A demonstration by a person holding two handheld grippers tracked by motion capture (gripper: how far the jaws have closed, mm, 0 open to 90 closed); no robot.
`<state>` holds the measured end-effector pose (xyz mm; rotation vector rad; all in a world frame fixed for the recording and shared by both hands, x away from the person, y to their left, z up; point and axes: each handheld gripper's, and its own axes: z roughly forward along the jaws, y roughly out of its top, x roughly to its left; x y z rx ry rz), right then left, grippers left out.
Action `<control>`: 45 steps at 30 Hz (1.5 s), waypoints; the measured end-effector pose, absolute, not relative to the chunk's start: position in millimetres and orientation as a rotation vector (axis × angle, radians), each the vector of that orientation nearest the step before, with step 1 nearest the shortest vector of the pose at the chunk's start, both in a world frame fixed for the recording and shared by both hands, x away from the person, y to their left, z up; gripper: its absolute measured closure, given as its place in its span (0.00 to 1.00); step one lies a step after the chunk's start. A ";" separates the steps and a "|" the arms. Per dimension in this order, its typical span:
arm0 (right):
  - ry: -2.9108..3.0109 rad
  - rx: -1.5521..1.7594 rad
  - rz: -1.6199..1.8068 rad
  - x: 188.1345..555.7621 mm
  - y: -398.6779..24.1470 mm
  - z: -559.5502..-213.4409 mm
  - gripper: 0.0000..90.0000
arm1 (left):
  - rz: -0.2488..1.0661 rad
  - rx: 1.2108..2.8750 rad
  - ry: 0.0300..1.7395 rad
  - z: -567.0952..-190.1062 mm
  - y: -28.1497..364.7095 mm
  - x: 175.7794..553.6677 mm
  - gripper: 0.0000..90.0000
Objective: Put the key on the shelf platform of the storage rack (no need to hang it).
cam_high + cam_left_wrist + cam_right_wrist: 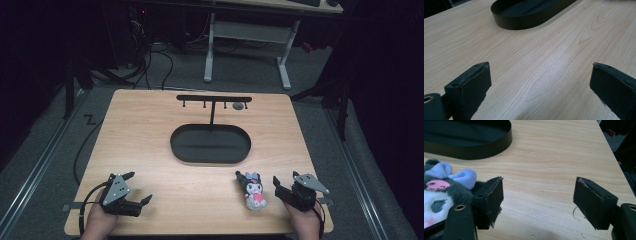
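- The plush toy [254, 192] lies near the table's [150, 130] front right corner — soft, light, squashy.
- Best pinched across its body.
- Right gripper [285, 187] — spread, empty, just beside it.
- Left gripper [137, 190] spread, empty.

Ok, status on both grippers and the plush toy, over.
Left gripper open, empty. Right gripper open, beside plush toy, not gripping it. Black tray beyond; nothing between.

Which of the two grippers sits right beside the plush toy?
The right gripper: the plush toy lies just outside its jaw, while the left gripper rests at the table's opposite corner, over bare wood.
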<state>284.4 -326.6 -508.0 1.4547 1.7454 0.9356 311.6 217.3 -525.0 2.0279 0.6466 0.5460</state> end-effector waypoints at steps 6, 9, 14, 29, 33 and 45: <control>1.743 1.470 0.928 286.7 -323.6 -509.1 0.27 | 0.539 2.032 0.651 -526.1 218.7 311.5 0.04; 1.743 1.467 0.928 287.1 -323.0 -509.2 0.27 | 0.540 2.031 0.653 -526.1 219.0 311.1 0.04; 1.745 1.465 0.936 286.9 -323.5 -509.5 0.27 | 0.539 2.034 0.656 -526.5 218.1 311.8 0.04; 1.734 1.479 0.953 284.9 -327.6 -508.4 0.27 | 0.532 2.047 0.646 -527.6 216.5 312.5 0.04; 1.737 1.478 0.950 285.2 -327.5 -508.1 0.26 | 0.532 2.046 0.648 -527.6 216.9 312.3 0.05; 1.776 1.501 0.985 286.9 -327.7 -503.5 0.23 | 0.532 2.050 0.649 -527.8 216.4 312.0 0.04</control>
